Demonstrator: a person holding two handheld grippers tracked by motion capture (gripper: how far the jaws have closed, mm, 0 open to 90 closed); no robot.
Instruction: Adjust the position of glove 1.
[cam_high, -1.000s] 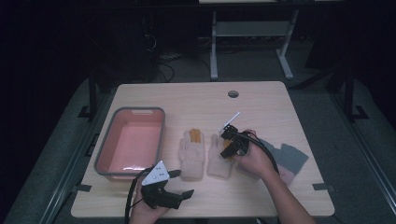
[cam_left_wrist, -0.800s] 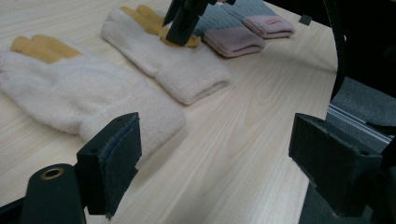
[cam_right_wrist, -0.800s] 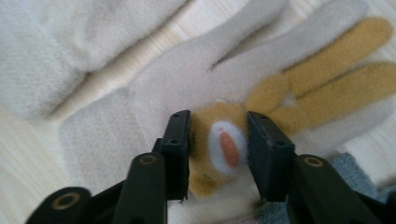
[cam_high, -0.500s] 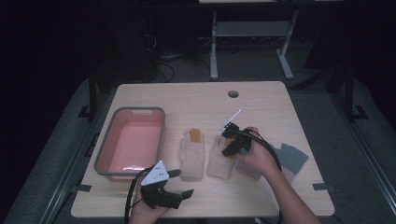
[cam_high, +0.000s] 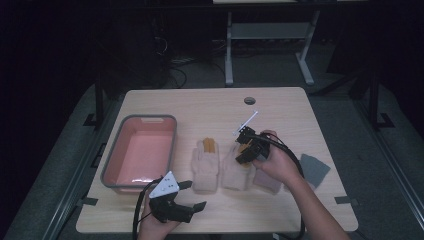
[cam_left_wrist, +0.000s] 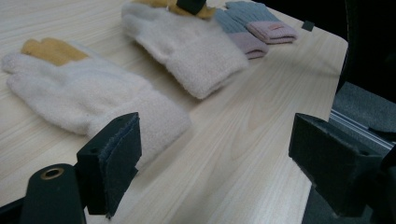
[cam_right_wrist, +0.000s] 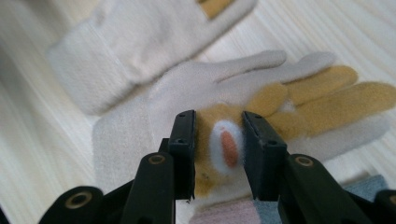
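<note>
Two cream gloves with yellow patches lie side by side on the table. The left glove (cam_high: 206, 165) (cam_left_wrist: 79, 93) lies flat. My right gripper (cam_high: 247, 150) (cam_right_wrist: 218, 140) points down onto the right glove (cam_high: 235, 172) (cam_right_wrist: 322, 98). Its jaws have just been closing and now pinch a raised fold of that glove's yellow and white fabric. My left gripper (cam_high: 193, 195) (cam_left_wrist: 224, 154) rests near the table's front edge, open with nothing between its fingers, aimed at the left glove's cuff.
A pink tub (cam_high: 172, 145) with a grey rim stands at the left. A grey and pink glove pair (cam_high: 267, 180) (cam_left_wrist: 261, 28) lies under the right hand, and a grey cloth (cam_high: 314, 169) lies beside it. The table has a cable hole (cam_high: 249, 100) at the back.
My right gripper has risen a little over the right glove, its jaws drawn in on the fabric. The left gripper has stayed in place.
</note>
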